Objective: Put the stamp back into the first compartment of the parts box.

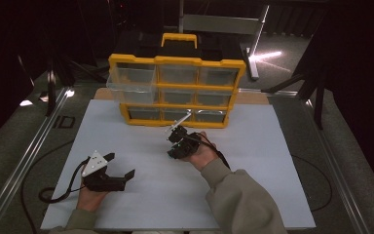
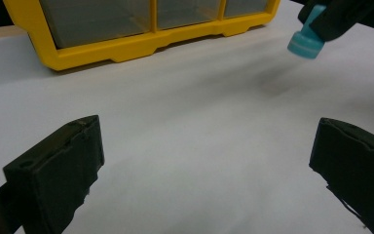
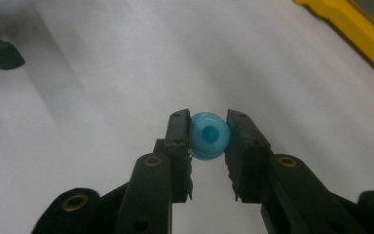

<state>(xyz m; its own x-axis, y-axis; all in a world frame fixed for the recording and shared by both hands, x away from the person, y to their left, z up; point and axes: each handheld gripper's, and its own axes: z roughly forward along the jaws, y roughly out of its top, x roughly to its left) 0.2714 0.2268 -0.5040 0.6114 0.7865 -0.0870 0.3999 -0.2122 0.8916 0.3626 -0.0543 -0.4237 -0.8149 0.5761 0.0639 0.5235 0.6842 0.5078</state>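
1. Sleeve (image 1: 238,202) of the person's right arm comes in over the near edge of the white board (image 1: 253,146), right of centre; the left hand (image 1: 91,199) enters at the near-left corner.
2. Left gripper (image 1: 121,168) is held by that hand near the near-left corner, grey three-cornered plate (image 1: 95,163) on top, cable (image 1: 61,192) looping off the board's left edge. Jaws stand wide apart w/ nothing between them; left gripper view shows bare white board between the two black jaws.
3. Right gripper (image 3: 209,134) sits approx. mid-board, a bit toward the far edge, held in the right hand (image 1: 202,153). Jaws closed in tight on a small blue cap-like piece (image 3: 209,136), one jaw on each side of it.
4. Blue piece is round w/ a hollow or dimple in its centre as seen in right gripper view; in left gripper view it (image 2: 304,44) pokes out below the right gripper, and looks held clear of the board w/ a faint shadow under it, though contact is hard to judge from here.
5. Grippers are well apart, left one nearer the near edge, right one closer to the organiser.
6. Yellow drawer organiser (image 1: 177,90) stands upright at the far edge of the board, centre, w/ three rows of clear drawers and a yellow handle (image 1: 179,39) on top.
7. Top-left drawer (image 1: 131,83) is pulled out toward the person, sticking out beyond the frame; the others look flush.
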